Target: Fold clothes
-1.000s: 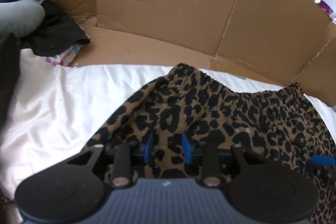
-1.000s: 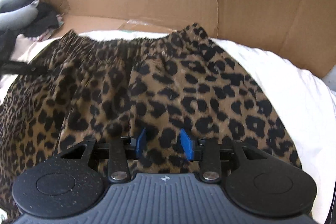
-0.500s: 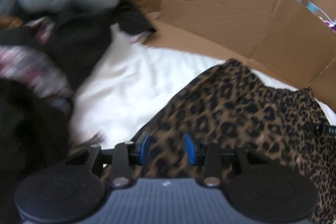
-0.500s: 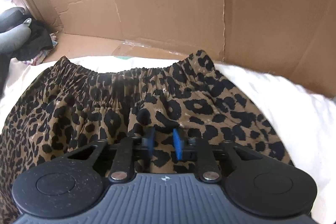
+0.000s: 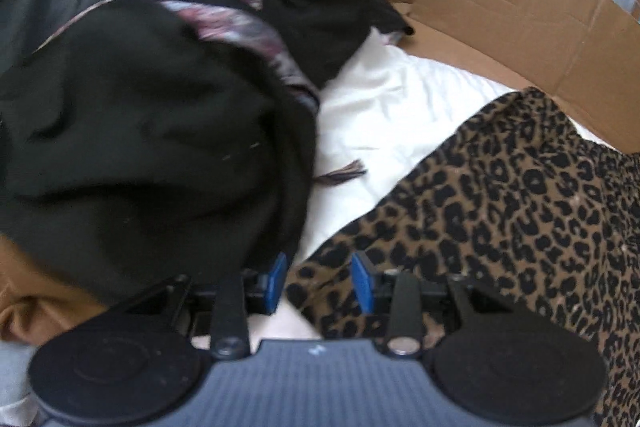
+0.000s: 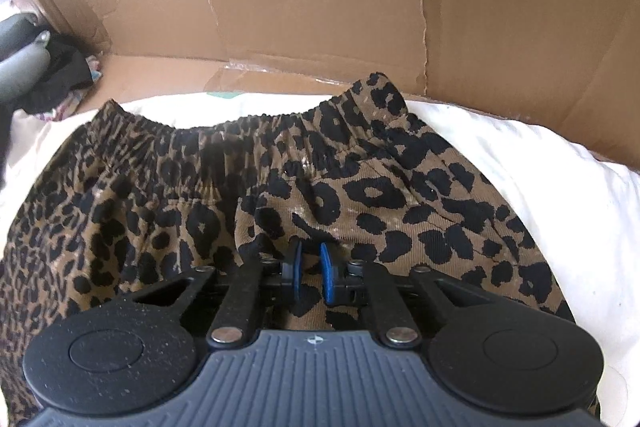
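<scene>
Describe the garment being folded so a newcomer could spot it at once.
Start at the cardboard wall behind the white sheet. Spread on that sheet lies the leopard-print garment, its gathered elastic waistband toward the cardboard. Its brown, black-spotted pattern sets it apart from the plain black clothes heaped beside it.

A tan gathered-waist garment [image 6: 304, 187] is covered in black leopard spots. A plain white sheet [image 5: 384, 131] is spread beneath it. Brown corrugated cardboard [image 6: 320, 7] is seen behind. A black crumpled garment [image 5: 152, 147] is edged with a pink-and-purple floral print.
</scene>
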Demonstrator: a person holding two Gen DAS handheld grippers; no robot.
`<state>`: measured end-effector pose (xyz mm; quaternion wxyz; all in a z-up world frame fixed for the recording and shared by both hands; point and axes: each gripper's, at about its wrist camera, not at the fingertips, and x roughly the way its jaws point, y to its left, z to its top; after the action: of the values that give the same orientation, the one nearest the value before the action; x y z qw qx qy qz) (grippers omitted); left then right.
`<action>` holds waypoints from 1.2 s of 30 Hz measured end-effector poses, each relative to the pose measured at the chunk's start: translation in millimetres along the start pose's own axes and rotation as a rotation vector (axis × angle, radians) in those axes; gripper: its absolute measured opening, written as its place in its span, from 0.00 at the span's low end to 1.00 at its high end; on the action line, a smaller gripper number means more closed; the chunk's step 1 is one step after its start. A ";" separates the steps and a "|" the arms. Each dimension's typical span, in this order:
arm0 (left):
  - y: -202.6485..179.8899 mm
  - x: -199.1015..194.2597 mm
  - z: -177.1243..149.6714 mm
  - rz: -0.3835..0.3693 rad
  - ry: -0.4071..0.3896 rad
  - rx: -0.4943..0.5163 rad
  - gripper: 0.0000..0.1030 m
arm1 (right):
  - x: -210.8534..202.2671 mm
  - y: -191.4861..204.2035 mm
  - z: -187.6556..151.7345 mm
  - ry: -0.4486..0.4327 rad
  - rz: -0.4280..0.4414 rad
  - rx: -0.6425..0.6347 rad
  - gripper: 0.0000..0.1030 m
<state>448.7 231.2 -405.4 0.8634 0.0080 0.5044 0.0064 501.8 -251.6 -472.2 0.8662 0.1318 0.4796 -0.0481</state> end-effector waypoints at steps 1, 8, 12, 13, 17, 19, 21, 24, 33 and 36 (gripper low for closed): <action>2.0 -0.2 -2.4 0.008 -0.001 0.000 0.38 | -2.7 -0.4 0.2 -0.003 0.004 0.004 0.17; 12.0 9.0 -13.7 0.019 0.014 -0.012 0.36 | -34.2 3.7 -9.0 -0.044 0.005 -0.070 0.17; 13.8 16.0 -15.2 0.012 0.015 -0.010 0.34 | -54.3 -0.5 -11.6 -0.064 0.013 -0.081 0.18; 14.5 18.2 -15.4 0.012 0.020 -0.016 0.32 | -59.9 -3.4 -12.4 -0.070 0.018 -0.067 0.18; 16.6 23.9 -18.3 -0.003 0.037 -0.040 0.28 | -78.0 -12.3 -19.9 -0.085 0.027 -0.002 0.19; 16.7 26.4 -20.2 -0.003 0.041 -0.039 0.28 | -85.5 -18.0 -26.5 -0.073 0.034 0.053 0.19; 19.0 30.0 -21.4 -0.001 0.045 -0.054 0.28 | -91.2 -21.9 -35.2 -0.058 0.049 0.114 0.19; 22.4 35.8 -23.5 0.002 0.043 -0.064 0.30 | -99.8 -21.5 -51.7 -0.039 0.063 0.152 0.19; 25.5 45.9 -30.3 -0.025 0.010 -0.035 0.30 | -110.5 -15.2 -86.8 0.024 0.086 0.177 0.19; 28.3 44.9 -34.2 -0.042 -0.006 -0.019 0.30 | -108.8 -13.6 -88.9 0.033 0.086 0.176 0.19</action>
<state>440.9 260.6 -460.7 0.8648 -0.0111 0.5019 -0.0071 367.9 -244.9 -427.8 0.8446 0.2286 0.4815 -0.0504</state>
